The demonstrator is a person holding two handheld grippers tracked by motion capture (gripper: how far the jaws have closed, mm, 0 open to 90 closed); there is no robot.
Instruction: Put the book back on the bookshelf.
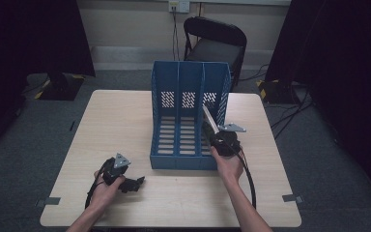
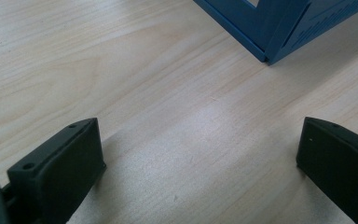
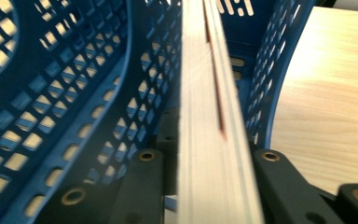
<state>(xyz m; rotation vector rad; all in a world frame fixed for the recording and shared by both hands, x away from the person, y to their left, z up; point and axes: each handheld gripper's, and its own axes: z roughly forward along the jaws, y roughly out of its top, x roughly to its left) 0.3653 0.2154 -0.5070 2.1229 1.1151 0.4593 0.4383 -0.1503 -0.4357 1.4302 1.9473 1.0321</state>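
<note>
One book [image 3: 214, 140] is clamped edge-on between the right tongs [image 3: 209, 186], at the rack's [image 1: 166, 82] rightmost slot.
Its pages are seen rising straight up from between the jaws, blue lattice walls on either side. The left tongs [image 2: 200, 154] are held open, low over the bare surface [image 2: 121, 70], nothing between them.

A recording studio or lab room.
Black curtains [image 1: 29, 34], grey carpet [image 1: 328, 159], floor cables [image 1: 290, 113], one lone table [image 1: 116, 121].
</note>
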